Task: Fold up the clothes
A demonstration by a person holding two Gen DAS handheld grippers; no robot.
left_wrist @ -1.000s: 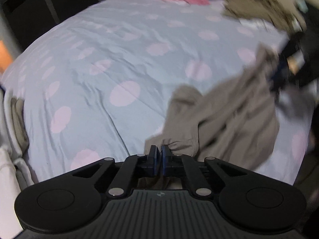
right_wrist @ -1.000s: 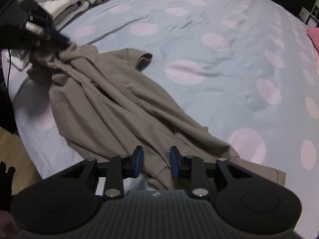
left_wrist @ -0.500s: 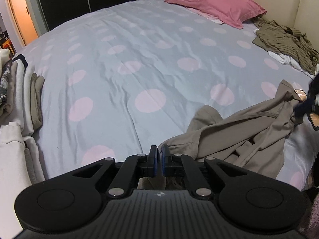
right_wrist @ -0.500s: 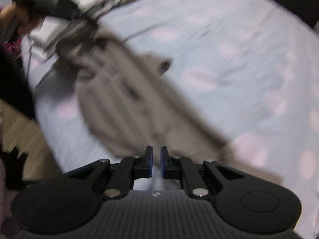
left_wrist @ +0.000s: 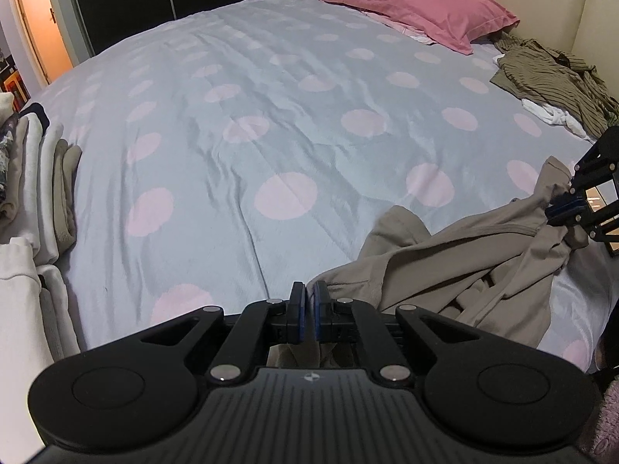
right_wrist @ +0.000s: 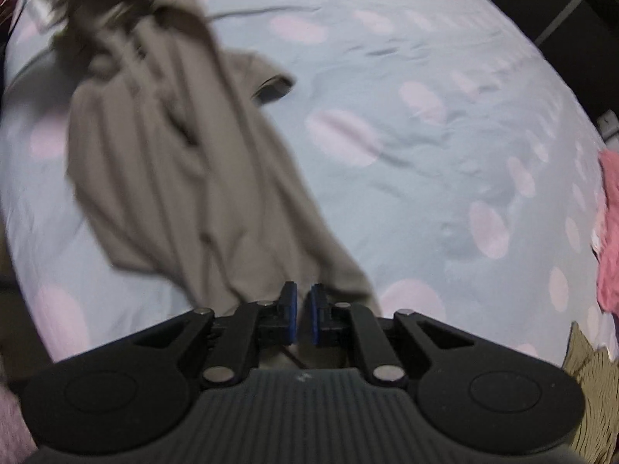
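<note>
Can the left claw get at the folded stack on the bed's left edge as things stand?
Probably not freely. The left claw is shut on the tan shirt, so moving over would drag it along. Nothing lies on the bedspread between it and the folded stack.

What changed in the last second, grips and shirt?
The right gripper has just closed its jaws: a second ago they stood apart over the tan shirt's edge, now they pinch it, as the left wrist view shows. The shirt now hangs stretched between both grippers instead of lying slack. The left gripper stayed shut on its corner; the folded stack and pink pillow are unmoved.
</note>
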